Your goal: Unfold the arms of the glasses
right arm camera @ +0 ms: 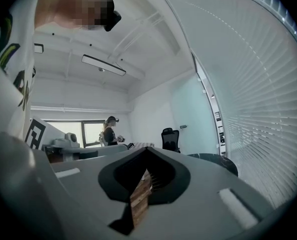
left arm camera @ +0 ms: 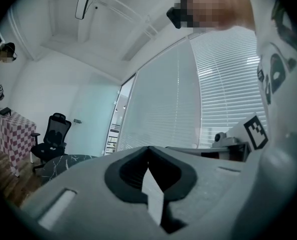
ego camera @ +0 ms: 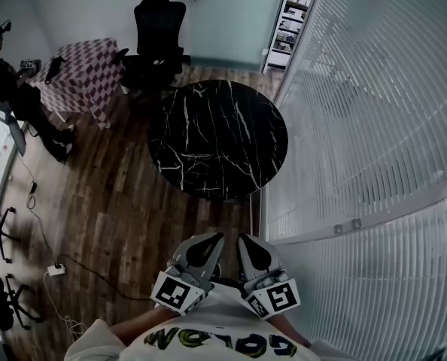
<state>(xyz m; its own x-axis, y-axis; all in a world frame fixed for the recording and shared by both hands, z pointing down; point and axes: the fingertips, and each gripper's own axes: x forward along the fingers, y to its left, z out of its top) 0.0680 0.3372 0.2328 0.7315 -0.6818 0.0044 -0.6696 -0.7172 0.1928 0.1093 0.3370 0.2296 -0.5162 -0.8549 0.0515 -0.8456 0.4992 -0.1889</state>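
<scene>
Plainly, both tools sit close against the wearer's chest at the bottom of the head view, side by side and pointing forward. The left tool [ego camera: 217, 238] is clenched: in its own view the two grey jaws meet at their tips with nothing between them. The right tool [ego camera: 243, 240] is clenched the same way, tips together and empty in its own view. Each carries its marker cube, the left cube [ego camera: 180, 292] and the right cube [ego camera: 275, 298], just above the white printed shirt [ego camera: 208, 329].

Ahead of the tools stands a round black bench [ego camera: 217, 138] with white veining, well apart from both tips. Where the glasses lie cannot be told from any view.

Beyond the bench is a black office chair [ego camera: 159, 32]. To its left, a smaller bench under a checked cloth [ego camera: 84, 66] holds a few dark items. A second person [ego camera: 13, 89] stands beside that one. The floor [ego camera: 110, 209] is dark wood, with a white power strip [ego camera: 56, 270] and its cable lying on it. A wall of pale slatted blinds [ego camera: 374, 126] runs along the right side.
</scene>
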